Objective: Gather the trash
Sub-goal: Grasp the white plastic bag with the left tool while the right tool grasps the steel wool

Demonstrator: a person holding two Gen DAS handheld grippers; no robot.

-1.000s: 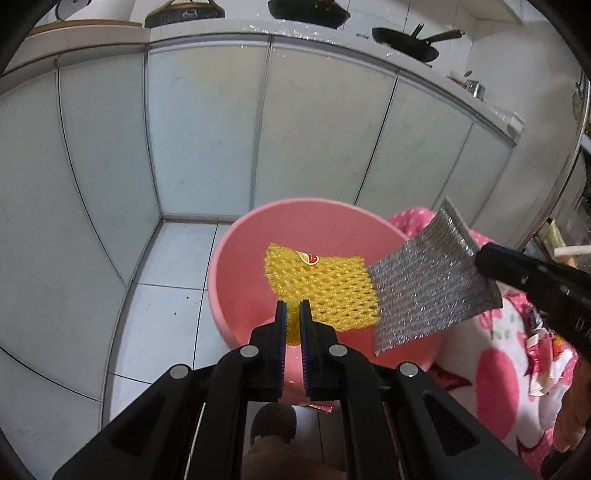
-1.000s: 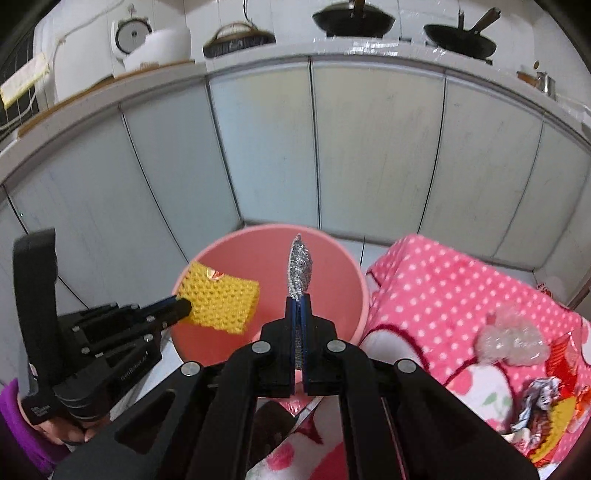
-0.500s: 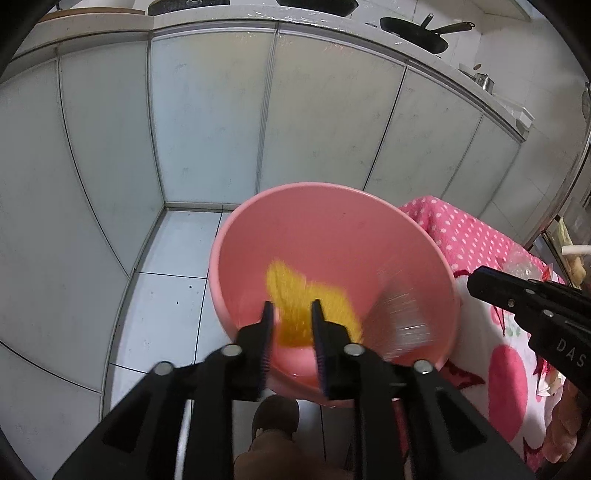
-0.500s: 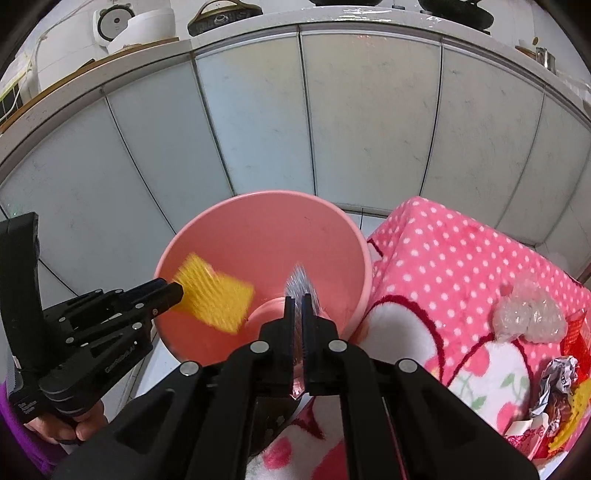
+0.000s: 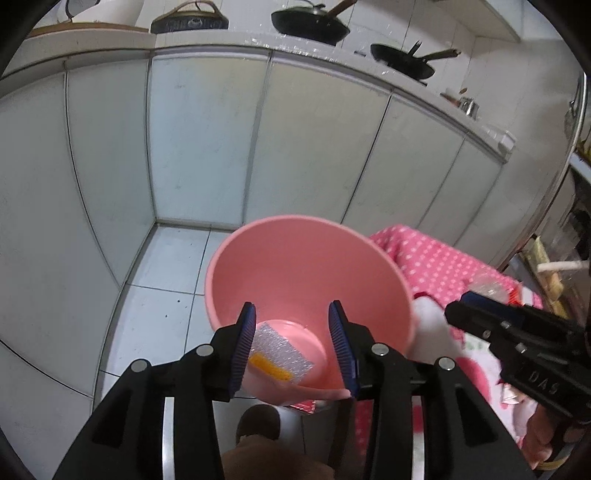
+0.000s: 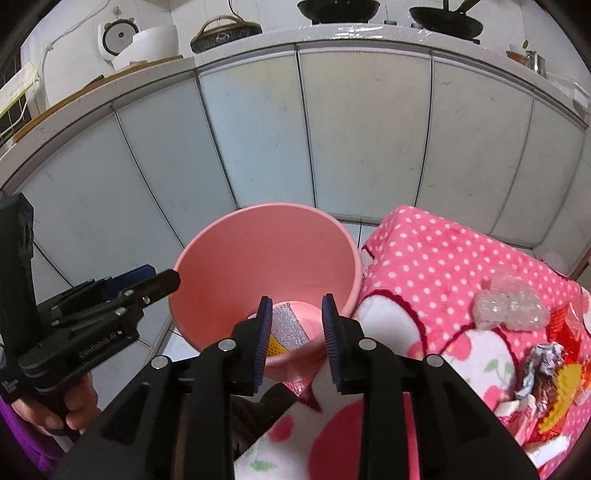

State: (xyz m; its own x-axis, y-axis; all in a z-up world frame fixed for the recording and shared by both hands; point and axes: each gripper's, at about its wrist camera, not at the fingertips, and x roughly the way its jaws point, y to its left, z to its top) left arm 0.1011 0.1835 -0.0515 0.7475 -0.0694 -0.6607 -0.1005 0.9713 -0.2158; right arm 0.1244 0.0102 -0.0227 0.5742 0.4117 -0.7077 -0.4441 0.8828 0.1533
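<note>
A pink bucket [image 5: 306,266] stands on the tiled floor beside a pink polka-dot cloth [image 6: 436,254]. At its bottom lie a silver bubble-foil sheet [image 5: 280,352] and a yellow foam net [image 5: 269,363], the foil on top; both also show in the right wrist view, the foil sheet [image 6: 290,325] and the net [image 6: 275,345]. My left gripper [image 5: 292,343] is open and empty above the bucket's near rim. My right gripper [image 6: 295,339] is open and empty over the bucket too.
On the cloth at the right lie a clear crumpled plastic wad [image 6: 509,306], a crumpled foil wrapper [image 6: 543,363] and red and yellow wrappers [image 6: 565,384]. White cabinet doors [image 5: 207,147] run behind the bucket, with pans [image 5: 310,24] on the counter above.
Both grippers opened. The yellow net dropped from the left and the silver foil sheet from the right; both now lie at the bucket's bottom.
</note>
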